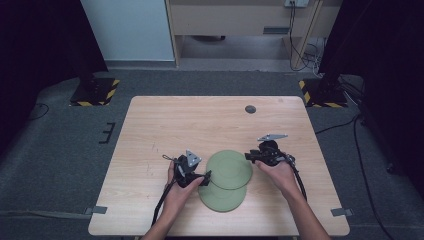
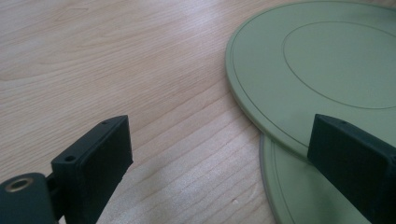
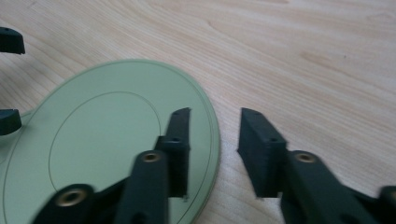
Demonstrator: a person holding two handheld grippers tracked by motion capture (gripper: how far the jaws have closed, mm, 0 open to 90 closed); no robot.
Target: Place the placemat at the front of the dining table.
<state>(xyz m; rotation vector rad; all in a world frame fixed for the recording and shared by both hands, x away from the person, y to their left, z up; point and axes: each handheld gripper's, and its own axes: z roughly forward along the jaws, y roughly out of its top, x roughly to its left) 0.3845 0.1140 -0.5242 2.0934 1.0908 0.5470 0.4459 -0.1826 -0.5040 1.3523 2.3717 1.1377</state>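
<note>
Two flat green plates lie overlapped near the table's front edge: the upper plate (image 1: pixel 230 167) (image 2: pixel 317 70) (image 3: pixel 102 140) rests partly on the lower plate (image 1: pixel 221 198) (image 2: pixel 299 200). My left gripper (image 1: pixel 204 176) (image 2: pixel 219 140) is open at their left side, with one jaw over bare wood and the other over the overlap. My right gripper (image 1: pixel 248 156) (image 3: pixel 215 114) is open at the upper plate's right rim. One of its jaws is above the plate, the other above the table, and the rim lies between them. Neither holds anything.
The plates sit on a light wooden table (image 1: pixel 200 120), which has a small dark round disc (image 1: pixel 250 109) at the back. The left gripper's two jaw tips (image 3: pixel 9 39) peek in at the far left of the right gripper view. Black stand bases (image 1: pixel 95 90) sit on the floor behind.
</note>
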